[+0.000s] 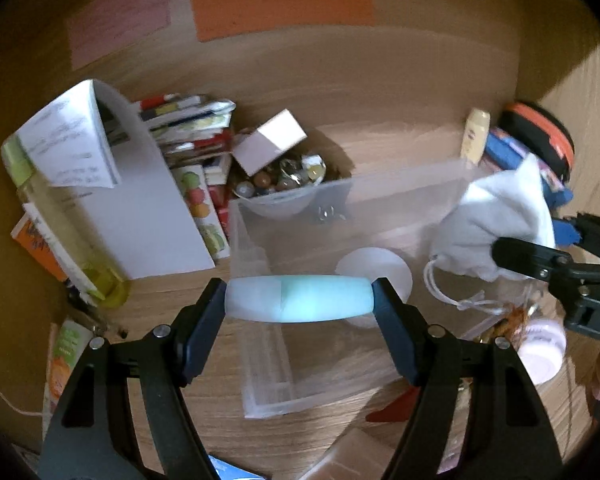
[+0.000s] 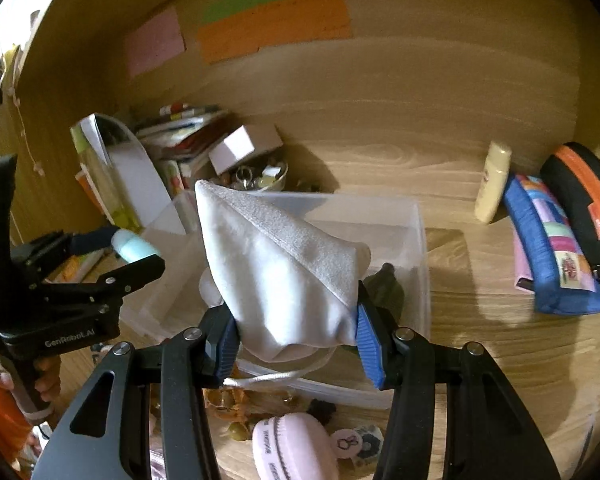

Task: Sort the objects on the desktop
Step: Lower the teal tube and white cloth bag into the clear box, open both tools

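My left gripper (image 1: pixel 299 300) is shut on a pale teal and white tube (image 1: pixel 298 299), held crosswise above the near end of a clear plastic bin (image 1: pixel 256 248). The tube also shows in the right wrist view (image 2: pixel 134 246). My right gripper (image 2: pixel 296 334) is shut on a white drawstring pouch (image 2: pixel 284 272), held over the clear bin (image 2: pixel 418 240). The pouch shows in the left wrist view (image 1: pixel 496 220) over the bin's right end. A white round lid (image 1: pixel 374 270) lies inside the bin.
A stack of books (image 1: pixel 192 140), a white folder (image 1: pixel 140 208) and a bowl of trinkets (image 1: pixel 284 184) stand at the back left. A cream bottle (image 2: pixel 494 182), a blue pencil case (image 2: pixel 552 248) and an orange-black case (image 2: pixel 584 200) lie right. A pink round case (image 2: pixel 296 448) lies near.
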The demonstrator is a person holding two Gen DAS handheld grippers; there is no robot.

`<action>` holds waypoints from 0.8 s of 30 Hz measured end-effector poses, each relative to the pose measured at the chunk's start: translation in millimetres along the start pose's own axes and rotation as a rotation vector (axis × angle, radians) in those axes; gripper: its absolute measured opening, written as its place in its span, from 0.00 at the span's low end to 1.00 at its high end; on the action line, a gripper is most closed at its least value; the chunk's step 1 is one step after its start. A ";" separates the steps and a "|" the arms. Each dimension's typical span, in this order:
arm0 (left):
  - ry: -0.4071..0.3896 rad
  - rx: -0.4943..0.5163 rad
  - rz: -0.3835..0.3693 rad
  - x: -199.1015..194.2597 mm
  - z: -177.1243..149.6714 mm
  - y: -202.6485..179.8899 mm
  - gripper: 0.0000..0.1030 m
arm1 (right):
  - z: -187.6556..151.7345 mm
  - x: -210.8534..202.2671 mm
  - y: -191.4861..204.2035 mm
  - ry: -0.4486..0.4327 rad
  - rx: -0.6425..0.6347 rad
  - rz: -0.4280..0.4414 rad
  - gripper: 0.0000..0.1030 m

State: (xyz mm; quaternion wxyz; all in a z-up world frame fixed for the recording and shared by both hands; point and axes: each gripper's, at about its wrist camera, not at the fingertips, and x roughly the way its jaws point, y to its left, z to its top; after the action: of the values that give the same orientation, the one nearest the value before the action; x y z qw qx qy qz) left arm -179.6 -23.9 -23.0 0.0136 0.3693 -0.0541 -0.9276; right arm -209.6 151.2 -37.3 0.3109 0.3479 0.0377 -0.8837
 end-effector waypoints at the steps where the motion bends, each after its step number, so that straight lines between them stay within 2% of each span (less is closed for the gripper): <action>1: 0.011 0.010 -0.002 1.5 0.0 -1.2 0.71 | -0.8 3.0 0.3 0.006 0.000 -0.001 0.45; 6: 0.059 0.073 -0.006 6.7 2.0 -9.2 0.71 | -4.9 16.5 0.6 0.045 -0.004 0.003 0.45; 12: 0.114 0.101 -0.038 14.6 3.7 -15.6 0.71 | -6.5 27.4 2.7 0.090 -0.009 -0.003 0.45; 24: 0.173 0.055 -0.080 22.9 3.3 -12.4 0.71 | -7.2 27.8 7.9 0.106 -0.029 -0.029 0.51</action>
State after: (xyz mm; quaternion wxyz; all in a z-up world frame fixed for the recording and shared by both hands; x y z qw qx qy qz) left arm -198.3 -12.8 -37.6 -0.0289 0.4501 -0.0635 -0.8902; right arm -216.5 132.4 -59.3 0.3006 0.3891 0.0718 -0.8678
